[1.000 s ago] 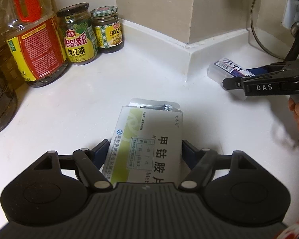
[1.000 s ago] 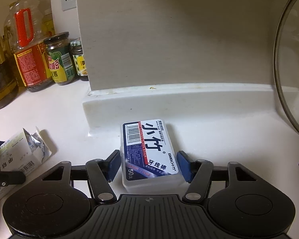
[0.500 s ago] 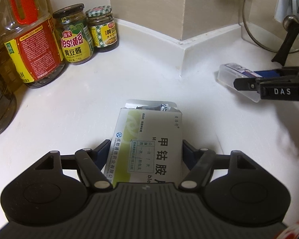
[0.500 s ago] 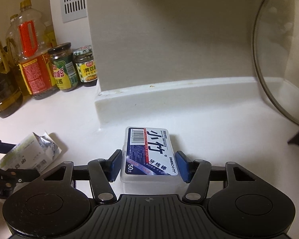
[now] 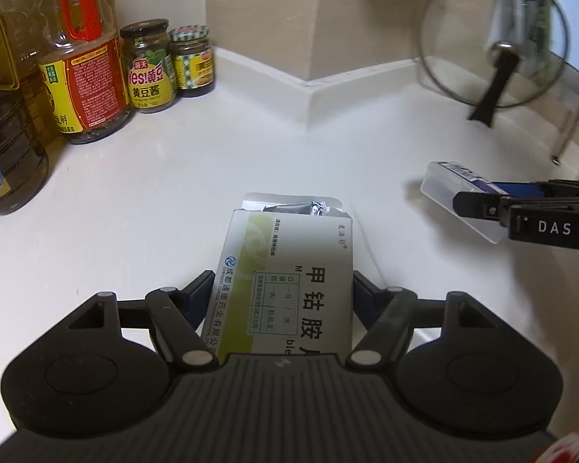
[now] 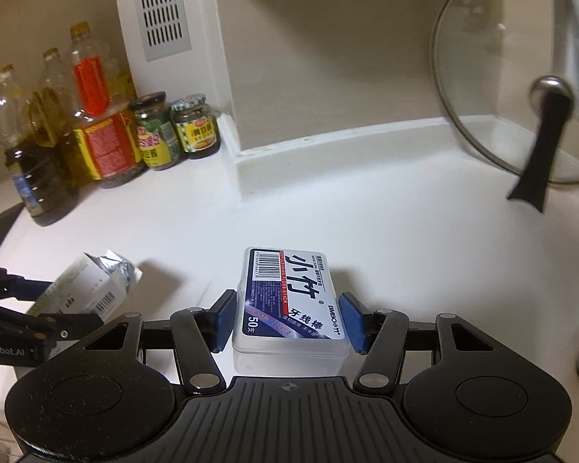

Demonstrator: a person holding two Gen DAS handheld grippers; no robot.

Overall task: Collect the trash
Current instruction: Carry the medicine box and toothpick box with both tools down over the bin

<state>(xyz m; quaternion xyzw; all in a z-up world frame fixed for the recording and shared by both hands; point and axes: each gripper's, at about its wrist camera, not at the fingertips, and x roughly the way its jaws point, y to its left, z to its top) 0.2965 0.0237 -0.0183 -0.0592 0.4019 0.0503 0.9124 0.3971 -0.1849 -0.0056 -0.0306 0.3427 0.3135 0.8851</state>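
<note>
While both claws carry their loads off the white countertop (image 5: 135, 200), these points hold:
Left gripper (image 5: 283, 305): clamped on the opened medicine carton (image 5: 289, 270), foil blister pack (image 5: 301, 206) poking from its far end.
Right gripper (image 6: 287, 318): clenched on the clear floss-pick box (image 6: 289, 301), held at its near half.
Doing it well: keep both squeezes firm and level, so the foil does not slide out.
Surroundings: sauce jars (image 5: 150, 65) far left, glass pot lid (image 6: 521, 88) far right.
Hidden: no bin shows; carton's near end is cut off by the gripper body.

An opened white-green medicine carton (image 5: 289, 281) and a clear labelled floss-stick box (image 6: 289, 308), both raised off the counter.
</note>
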